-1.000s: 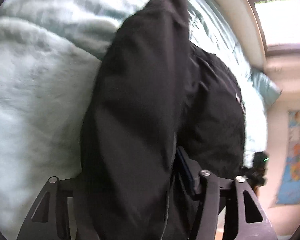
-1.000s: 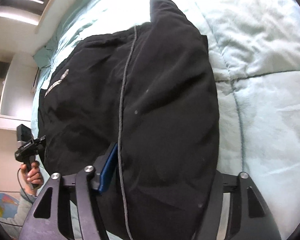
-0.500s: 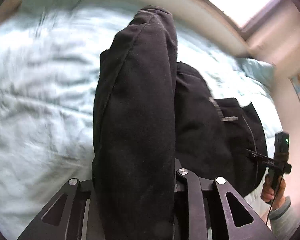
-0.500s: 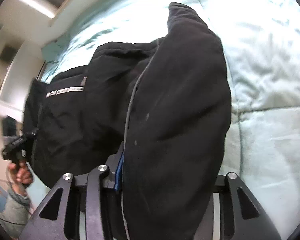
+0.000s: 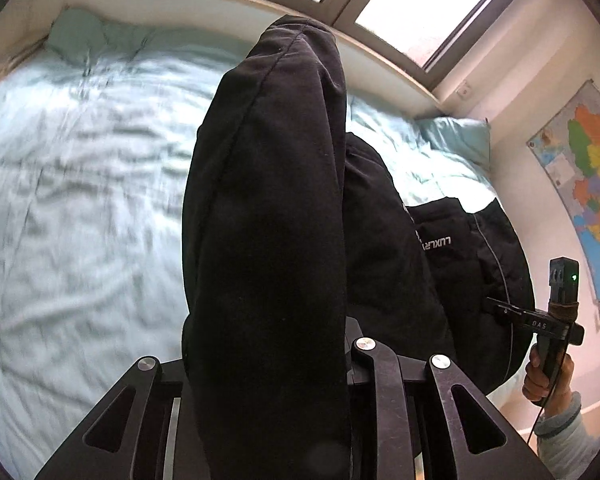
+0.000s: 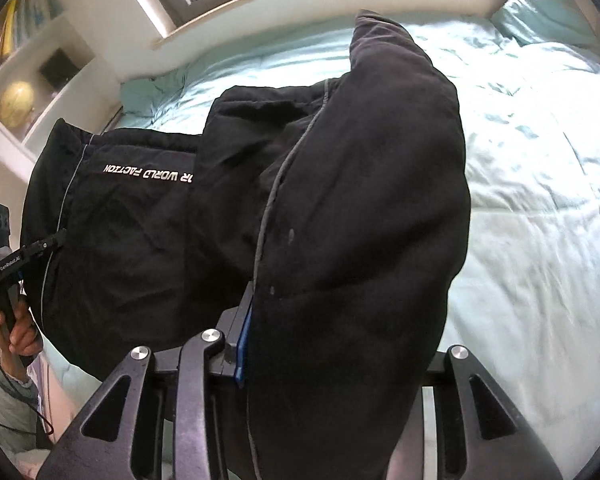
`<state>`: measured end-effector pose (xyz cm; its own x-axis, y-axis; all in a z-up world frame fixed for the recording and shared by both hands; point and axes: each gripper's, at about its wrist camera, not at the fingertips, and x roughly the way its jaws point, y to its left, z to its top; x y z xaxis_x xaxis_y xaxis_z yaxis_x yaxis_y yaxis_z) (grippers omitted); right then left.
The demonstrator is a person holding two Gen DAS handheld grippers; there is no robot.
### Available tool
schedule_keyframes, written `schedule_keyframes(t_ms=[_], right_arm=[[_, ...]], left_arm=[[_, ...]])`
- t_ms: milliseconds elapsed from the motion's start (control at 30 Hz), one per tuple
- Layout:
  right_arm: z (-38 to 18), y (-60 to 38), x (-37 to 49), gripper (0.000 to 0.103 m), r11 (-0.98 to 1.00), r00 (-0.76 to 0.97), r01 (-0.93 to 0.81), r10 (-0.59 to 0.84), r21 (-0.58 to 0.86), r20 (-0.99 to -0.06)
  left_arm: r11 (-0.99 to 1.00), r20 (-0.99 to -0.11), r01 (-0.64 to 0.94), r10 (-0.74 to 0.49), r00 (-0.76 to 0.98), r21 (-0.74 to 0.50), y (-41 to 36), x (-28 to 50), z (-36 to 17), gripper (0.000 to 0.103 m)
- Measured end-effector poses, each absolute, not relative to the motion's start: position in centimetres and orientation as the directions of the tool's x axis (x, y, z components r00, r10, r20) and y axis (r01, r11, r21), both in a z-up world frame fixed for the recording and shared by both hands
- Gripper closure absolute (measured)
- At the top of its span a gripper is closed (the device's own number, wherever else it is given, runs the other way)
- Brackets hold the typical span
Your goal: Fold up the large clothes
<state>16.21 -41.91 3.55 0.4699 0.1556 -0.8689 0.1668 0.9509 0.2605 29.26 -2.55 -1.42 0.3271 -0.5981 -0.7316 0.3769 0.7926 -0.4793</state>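
Now both grippers, the left gripper (image 5: 266, 360) and right gripper (image 6: 332, 364), have clamped onto the black jacket (image 6: 352, 216) and lifted its near part above the bed (image 6: 540, 208), its far part trailing toward the window-side edge, ready for folding over.

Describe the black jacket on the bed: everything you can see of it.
The black jacket is a thick, padded-looking garment of matte black fabric with thin grey piping along its seams and white lettering across one panel. Two bulky parts of it are pinched, one in the left claw and one in the right claw, each rising as a fat black roll in front of its camera. The rest sags between them over the pale green duvet; whether it rests on the duvet cannot be told.
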Motion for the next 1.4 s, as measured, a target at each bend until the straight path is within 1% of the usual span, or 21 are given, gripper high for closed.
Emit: schedule_keyframes(t_ms=[100, 133, 267, 300, 333, 367, 400, 433, 500, 633, 700, 767, 833, 900, 967, 1000, 1067, 1100, 1200, 1267, 1400], right_arm=[[1.9, -41.2, 13.7, 0.061, 0.948, 0.413, 0.184, 0.165, 0.26, -0.896], [0.8, -41.0, 13.0, 0.061, 0.946, 0.392, 0.195, 0.166, 0.258, -0.905], [-5.7, -41.4, 11.4, 0.061, 0.918, 0.289, 0.282, 0.195, 0.278, -0.937], [-7.0, -41.7, 11.2, 0.059, 0.913, 0.27, 0.308, 0.185, 0.267, -0.945], [-8.7, -42.5, 10.8, 0.057, 0.904, 0.246, 0.352, 0.163, 0.244, -0.956], [-9.9, -43.6, 10.4, 0.051, 0.879, 0.236, 0.402, 0.171, 0.257, -0.957], [-10.6, -44.7, 9.9, 0.045, 0.846, 0.247, 0.441, 0.205, 0.298, -0.947], [-11.0, -45.9, 9.2, 0.045, 0.804, 0.272, 0.48, 0.246, 0.352, -0.931], [-10.9, -47.4, 8.2, 0.041, 0.758, 0.303, 0.514, 0.277, 0.401, -0.912], [-8.8, -48.4, 7.2, 0.034, 0.797, 0.296, 0.512, 0.186, 0.319, -0.937], [-7.4, -48.2, 6.4, 0.034, 0.825, 0.294, 0.508, 0.105, 0.248, -0.95], [-5.4, -47.1, 6.6, 0.034, 0.852, 0.302, 0.492, 0.024, 0.178, -0.953], [-3.8, -46.9, 6.4, 0.034, 0.871, 0.331, 0.464, 0.0, 0.163, -0.944], [-2.9, -46.1, 6.0, 0.034, 0.898, 0.357, 0.406, 0.014, 0.169, -0.934], [-3.6, -43.1, 7.3, 0.032, 0.92, 0.349, 0.353, 0.037, 0.168, -0.936], [-4.3, -42.3, 7.8, 0.032, 0.928, 0.339, 0.33, 0.058, 0.176, -0.939], [-6.4, -39.0, 8.9, 0.032, 0.941, 0.302, 0.297, 0.07, 0.163, -0.951], [-7.9, -37.9, 9.3, 0.032, 0.945, 0.27, 0.289, 0.071, 0.152, -0.96], [-11.1, -36.2, 10.7, 0.032, 0.95, 0.205, 0.294, 0.041, 0.102, -0.978], [-11.6, -35.9, 11.7, 0.03, 0.945, 0.171, 0.323, 0.005, 0.061, -0.985], [-10.8, -35.1, 13.0, 0.028, 0.937, 0.138, 0.348, -0.025, 0.025, -0.99]], left_arm=[[0.797, -0.76, 0.341, -0.591, 0.27, -0.499, -2.0, 27.5, -4.2, 0.076], [0.802, -0.778, 0.32, -0.583, 0.236, -0.504, -1.9, 26.9, -6.1, 0.076], [0.842, -0.842, 0.253, -0.52, 0.143, -0.477, -1.5, 26.1, -13.0, 0.074], [0.85, -0.852, 0.219, -0.51, 0.118, -0.478, -0.8, 26.2, -15.1, 0.068], [0.846, -0.846, 0.151, -0.527, 0.081, -0.512, 0.5, 26.6, -17.4, 0.06], [0.82, -0.819, 0.074, -0.572, 0.053, -0.568, 1.9, 26.9, -19.0, 0.056], [0.769, -0.768, -0.013, -0.639, 0.032, -0.64, 3.5, 27.2, -20.3, 0.049], [0.732, -0.735, -0.069, -0.677, 0.034, -0.678, 5.0, 27.3, -20.9, 0.042], [0.708, -0.715, -0.101, -0.698, 0.053, -0.699, 6.9, 27.4, -20.5, 0.041], [0.784, -0.782, -0.033, -0.613, 0.111, -0.62, 8.4, 27.1, -16.9, 0.041], [0.837, -0.826, 0.039, -0.545, 0.146, -0.546, 7.7, 27.2, -14.3, 0.041], [0.866, -0.846, 0.102, -0.501, 0.184, -0.49, 7.4, 27.3, -11.9, 0.041], [0.863, -0.839, 0.176, -0.502, 0.21, -0.473, 6.8, 27.4, -9.8, 0.041], [0.841, -0.823, 0.25, -0.531, 0.203, -0.481, 5.7, 27.5, -8.3, 0.041], [0.832, -0.832, 0.295, -0.529, 0.168, -0.47, 2.8, 27.2, -8.5, 0.041], [0.844, -0.853, 0.306, -0.5, 0.152, -0.44, 1.6, 27.0, -9.4, 0.041], [0.887, -0.909, 0.3, -0.401, 0.117, -0.353, 0.1, 26.2, -12.2, 0.041], [0.902, -0.934, 0.294, -0.351, 0.074, -0.316, -0.7, 26.6, -14.7, 0.041], [0.916, -0.937, 0.23, -0.347, 0.043, -0.328, -1.0, 27.9, -17.2, 0.041], [0.92, -0.934, 0.196, -0.354, 0.05, -0.338, -0.8, 28.5, -16.7, 0.04], [0.909, -0.923, 0.24, -0.371, 0.103, -0.339, -0.8, 28.0, -13.4, 0.04]])
